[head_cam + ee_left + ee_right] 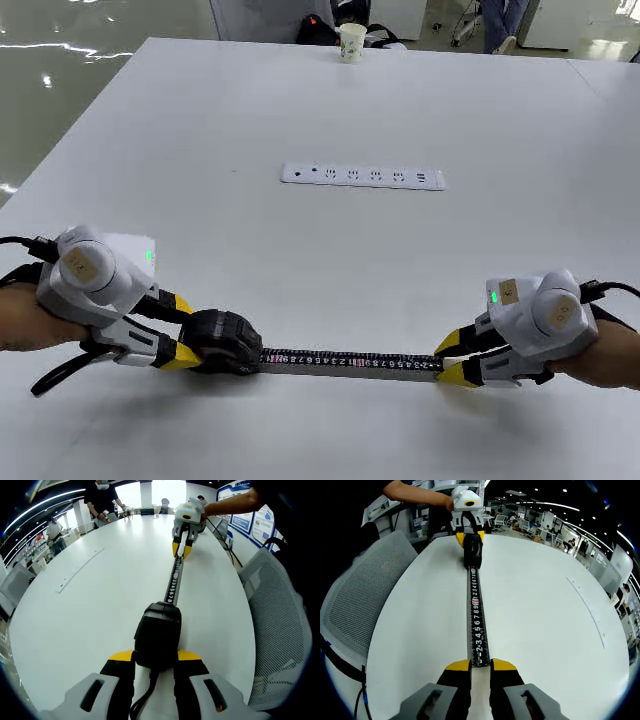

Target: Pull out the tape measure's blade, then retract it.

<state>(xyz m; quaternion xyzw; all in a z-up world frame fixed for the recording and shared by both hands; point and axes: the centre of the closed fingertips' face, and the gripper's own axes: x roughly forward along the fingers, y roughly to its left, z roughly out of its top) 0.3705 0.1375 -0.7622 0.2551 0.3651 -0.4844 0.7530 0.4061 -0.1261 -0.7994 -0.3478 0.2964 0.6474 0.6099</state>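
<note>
One tape measure (222, 341) lies low in the head view, left of centre, its black body resting on the white tabletop (300, 260). Its blade (350, 360) is drawn out in a straight line to the right, numbers up, flat along the surface.

The left tongs (183, 330) come in from the lower left and are clamped on the tape measure's body, one yellow tip on each side. The right tongs (449, 360) come in from the lower right, pressed together and pinching the blade's free end. The two tongs point at each other along the blade, both held low and roughly level with the tabletop. A hand (25, 315) at the left edge and a hand (600, 355) at the right edge hold them from behind.

Above the blade, at mid-frame, lies one white power strip (363, 176). One paper cup (352, 42) stands at the top centre, near the far edge.
</note>
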